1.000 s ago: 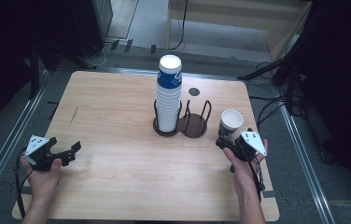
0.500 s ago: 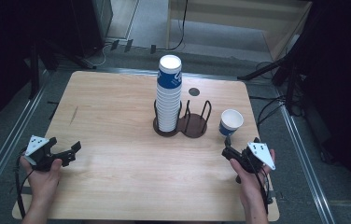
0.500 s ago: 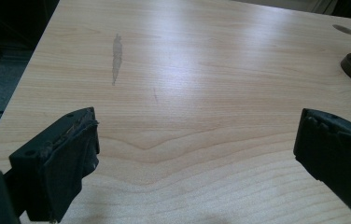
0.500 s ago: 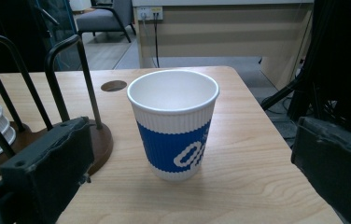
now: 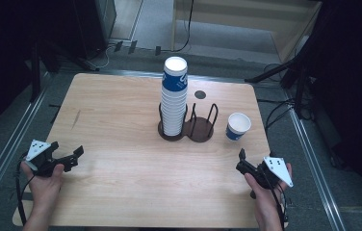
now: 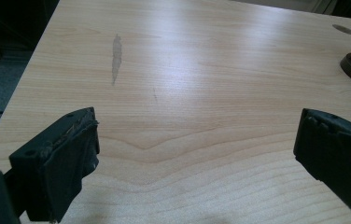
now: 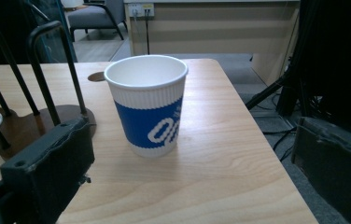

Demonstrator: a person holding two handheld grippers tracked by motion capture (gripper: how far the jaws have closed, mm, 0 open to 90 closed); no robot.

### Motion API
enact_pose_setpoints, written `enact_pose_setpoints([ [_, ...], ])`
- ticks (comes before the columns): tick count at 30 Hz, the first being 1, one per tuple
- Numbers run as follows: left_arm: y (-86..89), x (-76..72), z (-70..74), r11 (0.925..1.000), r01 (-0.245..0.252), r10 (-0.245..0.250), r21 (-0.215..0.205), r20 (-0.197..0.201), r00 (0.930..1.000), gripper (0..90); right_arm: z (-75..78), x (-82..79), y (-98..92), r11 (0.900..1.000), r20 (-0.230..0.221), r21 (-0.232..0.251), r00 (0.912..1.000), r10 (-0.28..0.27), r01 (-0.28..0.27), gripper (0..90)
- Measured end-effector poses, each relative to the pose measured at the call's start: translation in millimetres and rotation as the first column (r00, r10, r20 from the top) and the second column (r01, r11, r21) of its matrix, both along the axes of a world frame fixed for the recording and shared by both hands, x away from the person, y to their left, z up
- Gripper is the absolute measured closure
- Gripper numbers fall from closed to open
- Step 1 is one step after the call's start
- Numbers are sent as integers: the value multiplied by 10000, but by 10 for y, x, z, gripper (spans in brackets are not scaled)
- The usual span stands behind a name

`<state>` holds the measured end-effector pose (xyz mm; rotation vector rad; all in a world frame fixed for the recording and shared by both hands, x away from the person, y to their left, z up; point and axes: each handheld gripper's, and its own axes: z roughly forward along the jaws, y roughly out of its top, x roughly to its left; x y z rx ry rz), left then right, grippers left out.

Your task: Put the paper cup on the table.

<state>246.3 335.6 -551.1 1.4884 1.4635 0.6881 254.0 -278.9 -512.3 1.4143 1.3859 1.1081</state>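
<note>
- The tabletop point(image 5: 121, 120) carries the whole job: a dark two-bay wire holder point(image 5: 200, 126) at centre, with a tall stack of blue-and-white paper cups point(image 5: 173, 98) in its left bay and its right bay bare.
- The single paper cup point(image 5: 238, 126) stands upright on the tabletop just right of the holder, apart from it and from both of your claws; the step in hand looks like the reach for this cup.
- Your right claw point(image 5: 241, 161) hovers near the tabletop's right edge, jaws spread wide and holding nothing, aimed at the cup; next, you likely advance until the jaws straddle its ribbed wall, then squeeze gently so the paper does not buckle.
- Your left claw point(image 5: 73, 157) rests at the near left, jaws apart and empty, well away from the work.
- White lettering on the cup's blue band curls out of sight; it cannot be read.
</note>
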Motion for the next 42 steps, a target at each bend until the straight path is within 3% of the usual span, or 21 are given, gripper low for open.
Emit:
enact_pose_setpoints([
  [21,-6,-2,-1,10000,-1,1,30,14,10000,11,-237,-303,-296,9981,-552,-397,9973,-489,468,0],
  [39,-7,-2,-1,10000,-17,17,41,-2,10000,11,-271,-531,-471,9961,-673,-386,9944,-821,796,0],
  [42,-5,-9,-1,10000,-15,15,37,60,10000,11,-252,-516,-425,9978,-626,-326,9963,-588,569,0],
])
